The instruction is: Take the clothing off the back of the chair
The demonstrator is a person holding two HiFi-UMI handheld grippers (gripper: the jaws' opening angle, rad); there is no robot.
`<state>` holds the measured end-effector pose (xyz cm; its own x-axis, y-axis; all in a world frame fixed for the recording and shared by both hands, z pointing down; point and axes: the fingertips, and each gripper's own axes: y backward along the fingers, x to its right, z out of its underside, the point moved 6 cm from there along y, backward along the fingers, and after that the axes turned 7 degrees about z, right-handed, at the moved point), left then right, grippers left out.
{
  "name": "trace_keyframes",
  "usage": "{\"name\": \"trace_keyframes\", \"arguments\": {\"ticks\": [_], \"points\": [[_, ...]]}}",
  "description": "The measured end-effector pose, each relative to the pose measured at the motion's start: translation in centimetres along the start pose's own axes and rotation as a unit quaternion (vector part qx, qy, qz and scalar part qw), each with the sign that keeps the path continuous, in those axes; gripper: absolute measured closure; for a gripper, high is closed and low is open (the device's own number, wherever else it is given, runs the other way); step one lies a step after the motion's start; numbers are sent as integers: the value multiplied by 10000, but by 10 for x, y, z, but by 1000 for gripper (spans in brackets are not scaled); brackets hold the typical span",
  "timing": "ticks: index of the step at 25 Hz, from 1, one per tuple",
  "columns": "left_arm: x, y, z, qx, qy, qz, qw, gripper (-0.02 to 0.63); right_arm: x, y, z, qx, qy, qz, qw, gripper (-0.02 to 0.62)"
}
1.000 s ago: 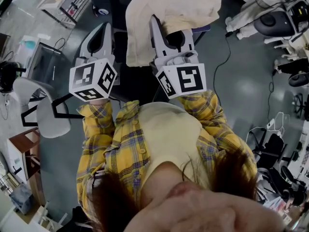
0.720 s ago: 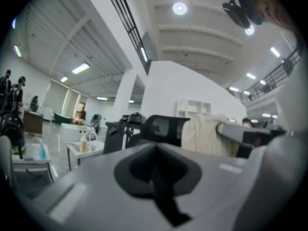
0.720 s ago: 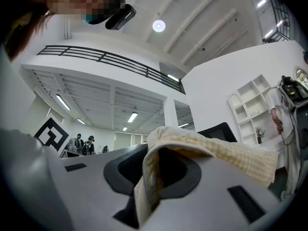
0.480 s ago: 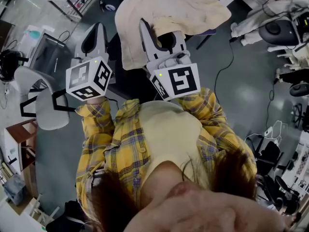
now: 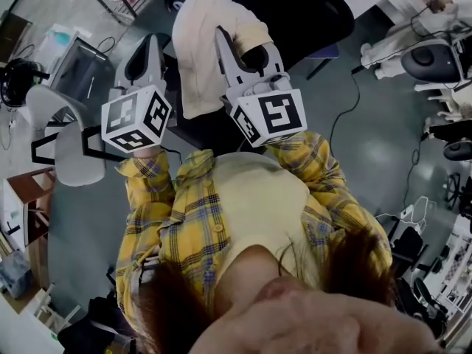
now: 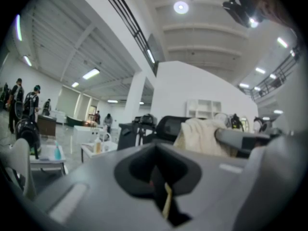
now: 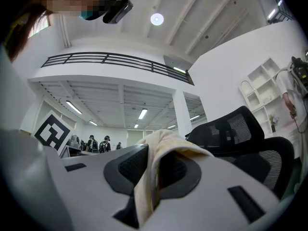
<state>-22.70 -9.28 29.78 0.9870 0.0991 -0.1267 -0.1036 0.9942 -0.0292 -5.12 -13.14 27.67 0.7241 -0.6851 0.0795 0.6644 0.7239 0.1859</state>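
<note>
**Cream fabric garment (image 5: 198,54) clamped in the right gripper (image 5: 243,46), close to the chair**

The right gripper's jaws are closed on a fold of the soft cream garment. In the right gripper view the cloth runs up between the two dark pads and bunches over their tips. The rest hangs to that gripper's left and below it, in the space between the two grippers. The black mesh-backed office chair (image 7: 238,129) stands just beyond and to the right of the right gripper. No view shows whether a trailing edge of the garment still rests on the chair's back.

The left gripper (image 5: 146,50) is held beside the right one, with the hanging cloth on its right. Its jaws are together and have no cloth in them.

The garment looks mostly lifted free, so the step in hand is carrying it clear. To do that well:

- Keep the right jaws firmly pinched, because the grip is on a single fold and the loose weight hangs off to one side.
- Draw the cloth up and away from the chair, not across it, so a hem does not catch on the backrest or headrest.
- If the cloth sags or drags, the free left gripper could take a second fold near the hanging edge to spread the load.
</note>
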Motion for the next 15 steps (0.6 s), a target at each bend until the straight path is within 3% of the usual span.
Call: {"name": "trace_keyframes", "arguments": {"ticks": [15], "points": [[2,7,2,67,35,-67,9999,601,19,2,9,-173,-9,294,9994,525]]}}
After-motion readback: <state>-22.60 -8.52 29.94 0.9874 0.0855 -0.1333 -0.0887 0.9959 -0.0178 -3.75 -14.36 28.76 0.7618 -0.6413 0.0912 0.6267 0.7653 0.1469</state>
